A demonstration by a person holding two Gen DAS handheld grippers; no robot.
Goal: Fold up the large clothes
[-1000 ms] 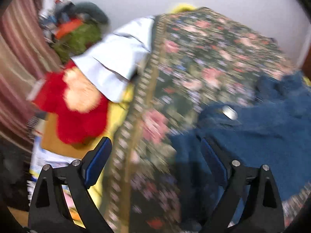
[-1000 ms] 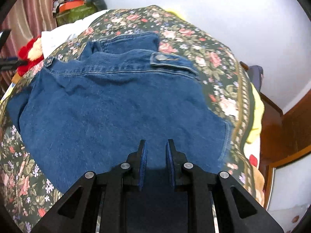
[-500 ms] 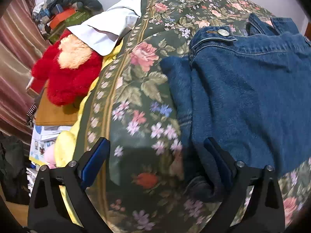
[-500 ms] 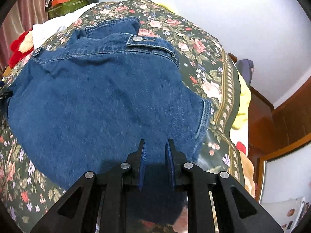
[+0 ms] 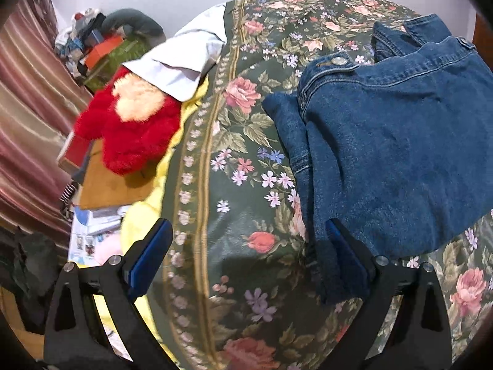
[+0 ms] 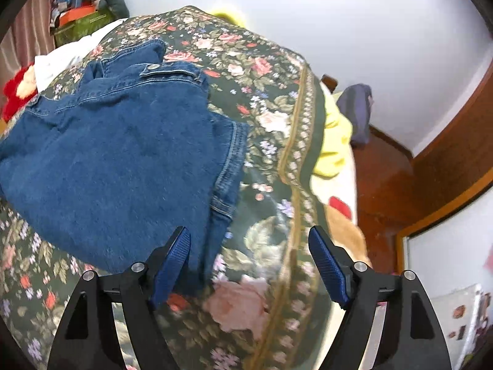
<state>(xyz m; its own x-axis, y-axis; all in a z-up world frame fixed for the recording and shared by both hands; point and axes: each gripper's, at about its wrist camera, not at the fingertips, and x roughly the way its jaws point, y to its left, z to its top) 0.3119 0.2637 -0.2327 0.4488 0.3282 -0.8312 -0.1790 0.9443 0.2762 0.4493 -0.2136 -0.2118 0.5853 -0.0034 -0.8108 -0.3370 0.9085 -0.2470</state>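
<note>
A: The denim jacket [image 5: 400, 141] is lying folded mid-bed [image 5: 234, 215]; left tongs [image 5: 246, 259] are gaping wide and empty, right tongs [image 6: 249, 262] are opening, gripping nothing.

B: Probably the loose sleeve edge is going to slip out.

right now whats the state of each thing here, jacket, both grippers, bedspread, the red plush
denim jacket: lying partly folded on the bed, held by neither gripper
left gripper: open wide, nothing pinched, one finger at the jacket's edge
right gripper: jaws opening, no cloth between the pads
floral bedspread: spread over the bed, under the jacket
red plush toy: lying beside the bed
</note>
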